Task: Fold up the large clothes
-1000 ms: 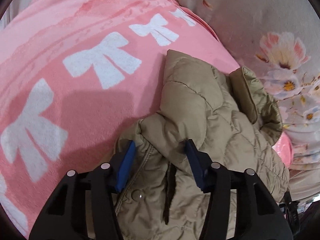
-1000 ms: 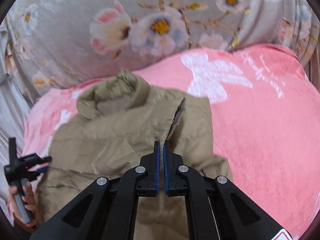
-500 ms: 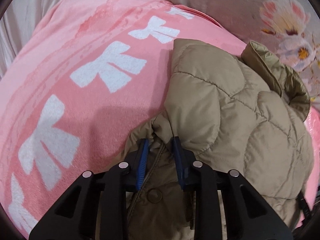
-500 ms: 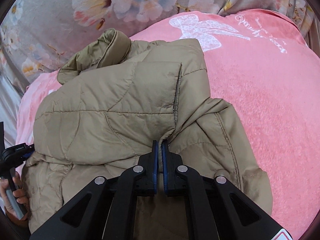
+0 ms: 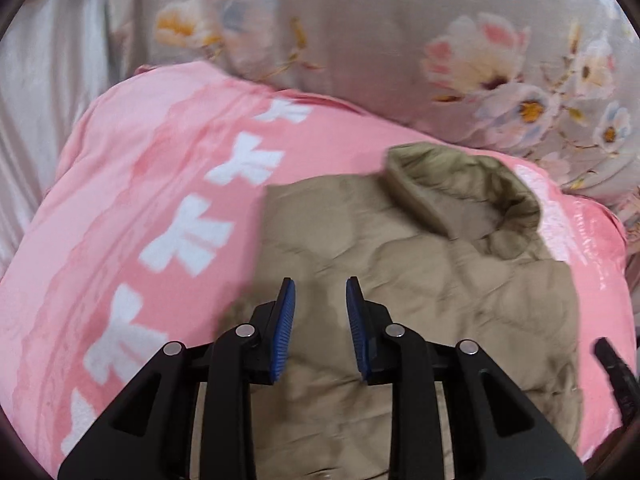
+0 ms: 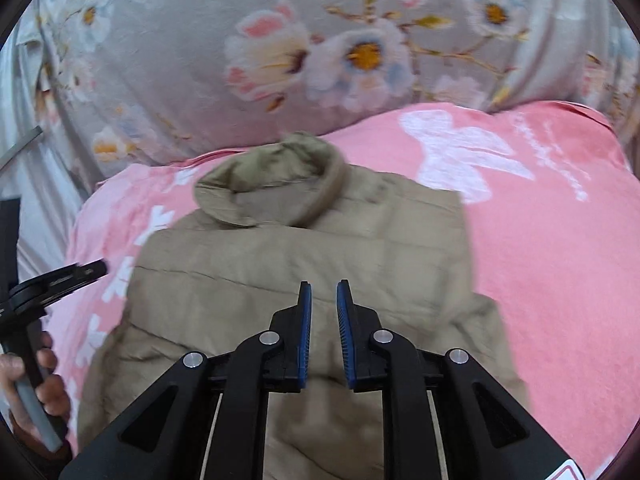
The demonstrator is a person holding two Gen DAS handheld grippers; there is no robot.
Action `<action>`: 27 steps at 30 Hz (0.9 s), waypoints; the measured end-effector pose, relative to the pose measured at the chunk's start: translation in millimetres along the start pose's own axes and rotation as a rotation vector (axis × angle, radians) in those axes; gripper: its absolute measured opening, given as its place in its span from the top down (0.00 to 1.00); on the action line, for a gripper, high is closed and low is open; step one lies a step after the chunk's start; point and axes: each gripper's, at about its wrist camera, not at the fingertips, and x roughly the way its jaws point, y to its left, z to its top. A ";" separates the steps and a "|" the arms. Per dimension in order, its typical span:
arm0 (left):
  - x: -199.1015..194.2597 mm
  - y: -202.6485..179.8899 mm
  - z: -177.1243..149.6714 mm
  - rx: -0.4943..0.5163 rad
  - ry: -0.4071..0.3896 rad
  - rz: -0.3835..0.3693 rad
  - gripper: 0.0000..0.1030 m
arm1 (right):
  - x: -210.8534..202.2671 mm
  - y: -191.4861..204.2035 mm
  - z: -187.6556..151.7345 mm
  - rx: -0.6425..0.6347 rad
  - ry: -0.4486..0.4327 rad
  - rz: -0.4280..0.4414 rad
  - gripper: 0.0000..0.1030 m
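Both tongs (image 5: 320,312) (image 6: 322,312) hover narrowly parted, empty, above the jacket (image 6: 304,256).

Soft, even indoor light, faint shadows, motion blur throughout, fisheye bending and dark corners.

Home bedroom: pink bow-print blanket (image 5: 132,200), floral bedding (image 6: 320,52).

White cursive script runs along the pink blanket (image 6: 560,264) near its right edge in my right wrist view, too blurred to read. I find no other lettering, label or number.
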 end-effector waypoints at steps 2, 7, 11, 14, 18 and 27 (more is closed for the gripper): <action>17.0 -22.4 4.0 0.021 0.030 -0.003 0.75 | 27.4 16.8 2.5 -0.024 0.036 0.010 0.85; 70.7 -45.9 -17.3 0.040 0.155 0.004 0.75 | 72.6 26.7 -21.8 -0.031 0.123 0.015 0.85; 78.5 -47.8 -36.3 0.077 0.125 0.034 0.75 | 82.7 25.6 -42.6 -0.061 0.136 -0.006 0.94; 81.7 -49.6 -44.3 0.095 0.104 0.045 0.75 | 84.9 23.4 -49.9 -0.065 0.131 -0.002 0.95; 85.6 -59.0 -57.6 0.158 0.043 0.100 0.75 | 88.8 27.2 -55.9 -0.099 0.113 -0.030 0.95; 86.1 -60.2 -67.8 0.167 -0.010 0.121 0.75 | 90.0 23.1 -58.5 -0.090 0.097 -0.021 0.95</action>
